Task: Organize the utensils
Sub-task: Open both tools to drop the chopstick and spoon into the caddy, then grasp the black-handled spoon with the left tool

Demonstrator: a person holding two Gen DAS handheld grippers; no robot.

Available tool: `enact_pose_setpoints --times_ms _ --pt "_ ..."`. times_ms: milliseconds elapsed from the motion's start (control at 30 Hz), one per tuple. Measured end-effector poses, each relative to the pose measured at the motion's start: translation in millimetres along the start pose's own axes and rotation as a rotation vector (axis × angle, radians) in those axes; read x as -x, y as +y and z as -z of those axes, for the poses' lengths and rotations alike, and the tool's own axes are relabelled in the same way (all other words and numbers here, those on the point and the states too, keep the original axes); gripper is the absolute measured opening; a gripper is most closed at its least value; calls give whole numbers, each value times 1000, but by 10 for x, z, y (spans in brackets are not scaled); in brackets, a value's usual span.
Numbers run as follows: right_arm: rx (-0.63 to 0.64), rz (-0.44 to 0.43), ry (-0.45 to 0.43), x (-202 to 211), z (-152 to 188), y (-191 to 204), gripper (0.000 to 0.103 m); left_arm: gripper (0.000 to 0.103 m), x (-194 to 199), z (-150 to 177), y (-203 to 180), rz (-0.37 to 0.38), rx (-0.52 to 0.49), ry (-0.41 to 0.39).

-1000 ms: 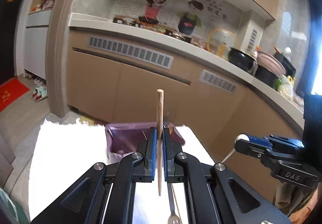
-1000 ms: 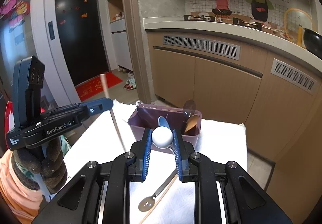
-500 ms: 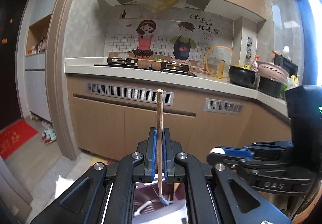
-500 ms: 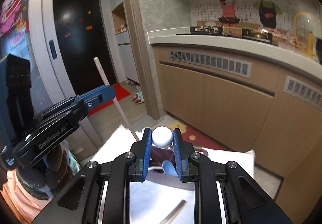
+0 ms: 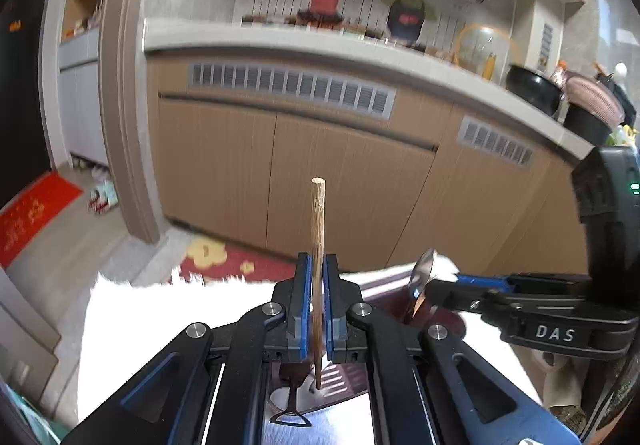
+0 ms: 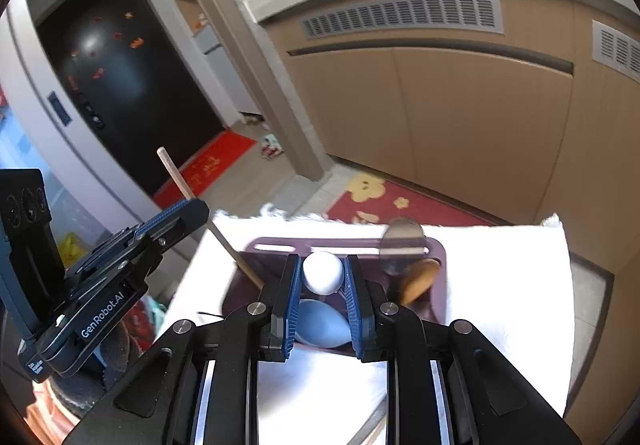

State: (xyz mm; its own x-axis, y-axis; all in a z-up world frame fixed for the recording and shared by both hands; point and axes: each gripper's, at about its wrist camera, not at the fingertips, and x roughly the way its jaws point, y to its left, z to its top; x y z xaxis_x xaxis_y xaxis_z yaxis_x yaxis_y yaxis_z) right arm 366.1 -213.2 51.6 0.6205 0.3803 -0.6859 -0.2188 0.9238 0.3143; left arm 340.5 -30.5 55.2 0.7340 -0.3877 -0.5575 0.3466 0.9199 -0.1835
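Left wrist view: left gripper (image 5: 316, 301) closed on a wooden chopstick (image 5: 317, 245), held upright between the pads, top end well above the fingers, lower end poking down below them over a slotted metal turner (image 5: 320, 391) and the purple bin (image 5: 448, 321). White cloth (image 5: 132, 317) under everything. Right gripper (image 5: 440, 287) off to the right, a metal spoon (image 5: 420, 277) standing at its tip. Step, by my read: drop-off, both tools over the bin. Next move prob. needs lower end guided inside the bin wall, then fingers eased apart. Right wrist view: right gripper (image 6: 323, 281) closed on a white ball-shaped handle end (image 6: 323, 272); rest of that utensil hidden, a blue spoon-like bowl (image 6: 320, 323) directly below, poss. same item, can't tell. Bin (image 6: 344, 245) just ahead and under the fingers; metal spoon (image 6: 402, 241) and wooden spoon (image 6: 418, 279) already standing in its right end. Left gripper (image 6: 198, 211) at left, chopstick (image 6: 208, 221) slanting down, lower end at bin's left edge.
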Motion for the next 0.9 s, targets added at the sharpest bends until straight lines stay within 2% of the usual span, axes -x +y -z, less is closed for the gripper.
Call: enact_pose_setpoints --times_ms 167,233,300,367,433,500,567,667,900 --pt "30 61 21 -172 172 -46 22 4 -183 159 21 -7 9 52" --pt "59 102 10 -191 245 -42 23 10 -186 184 -7 -13 2 54" --pt "96 136 -14 -156 286 -7 25 32 -122 192 -33 -19 -8 39" --pt "142 169 -49 -56 343 51 30 38 -30 187 -66 -21 -20 17" --pt "172 198 -89 81 400 106 43 42 106 197 -108 -27 -35 -10" --pt "200 236 -142 270 468 163 55 52 238 209 -149 -35 -47 -28" --pt "219 276 -193 473 571 215 59 54 363 262 -202 -47 -62 -31" --pt "233 313 -215 673 769 243 63 54 496 472 -317 -16 -84 1" --pt "212 400 -153 785 1372 137 64 54 515 1248 -645 109 -100 183"
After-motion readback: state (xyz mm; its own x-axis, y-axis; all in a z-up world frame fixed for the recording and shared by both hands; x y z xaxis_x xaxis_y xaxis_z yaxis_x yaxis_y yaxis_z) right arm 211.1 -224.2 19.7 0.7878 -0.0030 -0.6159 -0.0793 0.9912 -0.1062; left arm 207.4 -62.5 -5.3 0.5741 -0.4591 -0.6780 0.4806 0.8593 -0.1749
